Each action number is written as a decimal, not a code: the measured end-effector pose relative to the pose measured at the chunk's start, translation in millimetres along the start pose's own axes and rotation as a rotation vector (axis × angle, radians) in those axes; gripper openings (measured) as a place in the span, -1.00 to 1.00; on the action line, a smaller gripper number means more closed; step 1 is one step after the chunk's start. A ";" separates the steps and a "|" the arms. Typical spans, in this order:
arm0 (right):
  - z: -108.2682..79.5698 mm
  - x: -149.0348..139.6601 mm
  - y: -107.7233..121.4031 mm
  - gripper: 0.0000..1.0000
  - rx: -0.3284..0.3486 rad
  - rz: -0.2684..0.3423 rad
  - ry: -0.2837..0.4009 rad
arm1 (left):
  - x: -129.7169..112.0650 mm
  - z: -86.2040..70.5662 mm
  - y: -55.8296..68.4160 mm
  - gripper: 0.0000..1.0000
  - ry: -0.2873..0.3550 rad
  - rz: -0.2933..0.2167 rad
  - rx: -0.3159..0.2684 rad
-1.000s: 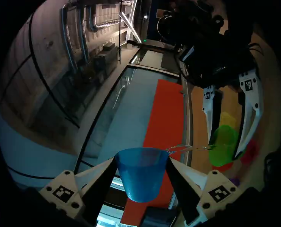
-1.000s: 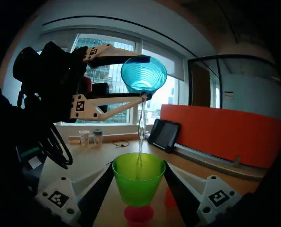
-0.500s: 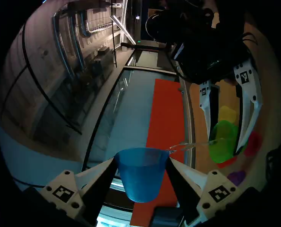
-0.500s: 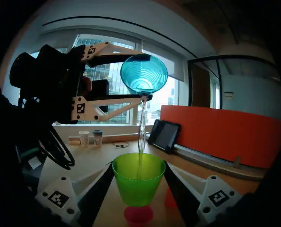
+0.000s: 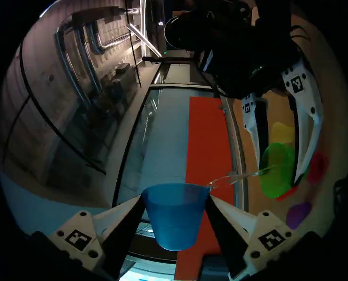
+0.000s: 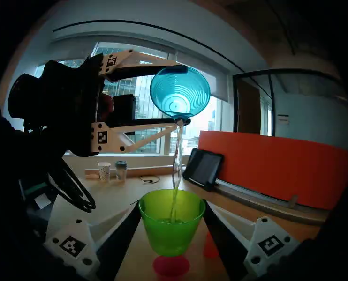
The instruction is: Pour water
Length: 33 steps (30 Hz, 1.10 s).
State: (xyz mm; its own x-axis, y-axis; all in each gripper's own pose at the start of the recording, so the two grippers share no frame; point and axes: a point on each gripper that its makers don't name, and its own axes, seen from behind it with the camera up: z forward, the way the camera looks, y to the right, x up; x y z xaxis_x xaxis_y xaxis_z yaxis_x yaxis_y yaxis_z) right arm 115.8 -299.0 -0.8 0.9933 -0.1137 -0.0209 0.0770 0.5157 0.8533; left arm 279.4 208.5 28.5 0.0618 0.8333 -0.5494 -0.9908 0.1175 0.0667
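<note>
Tilting above, left gripper point(image 5: 175, 202) clasps blue cup point(image 5: 175, 224); right gripper point(image 6: 172, 208) apparently clasps green cup point(image 6: 171, 230) below.

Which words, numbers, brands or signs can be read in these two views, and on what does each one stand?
No text is readable.
Square markers on the right gripper: black-and-white patterns, no letters.
Small notice on the far wall: too small to read.
Paper cup on the ledge: print too blurred to read.
</note>
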 end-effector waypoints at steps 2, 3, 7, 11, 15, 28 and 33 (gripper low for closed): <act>0.0 0.4 0.0 0.85 0.000 -0.001 0.000 | 0.8 -0.5 -1.5 0.75 0.001 0.018 0.003; 0.0 0.6 0.0 0.85 -0.001 -0.002 0.000 | 1.2 -0.7 -2.2 0.76 0.002 0.026 0.004; 0.3 1.4 -0.8 0.85 0.001 -0.002 0.002 | 4.3 -2.3 -2.2 0.75 0.005 0.048 0.006; 0.5 2.5 -1.6 0.85 0.002 -0.005 0.002 | 7.1 -3.1 -2.4 0.75 0.009 0.075 0.009; 0.4 3.2 -0.8 0.84 0.001 -0.007 0.003 | 7.7 -2.9 -2.4 0.76 0.010 0.114 0.013; 0.0 1.9 0.6 0.85 -0.005 -0.002 0.008 | 15.6 2.1 11.5 0.76 0.026 0.199 0.007; -0.8 0.3 1.5 0.85 -0.007 0.000 0.009 | 16.4 4.5 12.3 0.75 0.033 0.211 0.006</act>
State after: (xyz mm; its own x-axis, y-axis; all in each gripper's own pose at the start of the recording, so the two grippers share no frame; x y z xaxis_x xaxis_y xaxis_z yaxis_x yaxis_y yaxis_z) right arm 116.3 -297.5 0.0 0.9941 -0.1058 -0.0252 0.0771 0.5218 0.8496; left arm 268.7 226.1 24.1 -0.1515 0.8217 -0.5495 -0.9806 -0.0547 0.1884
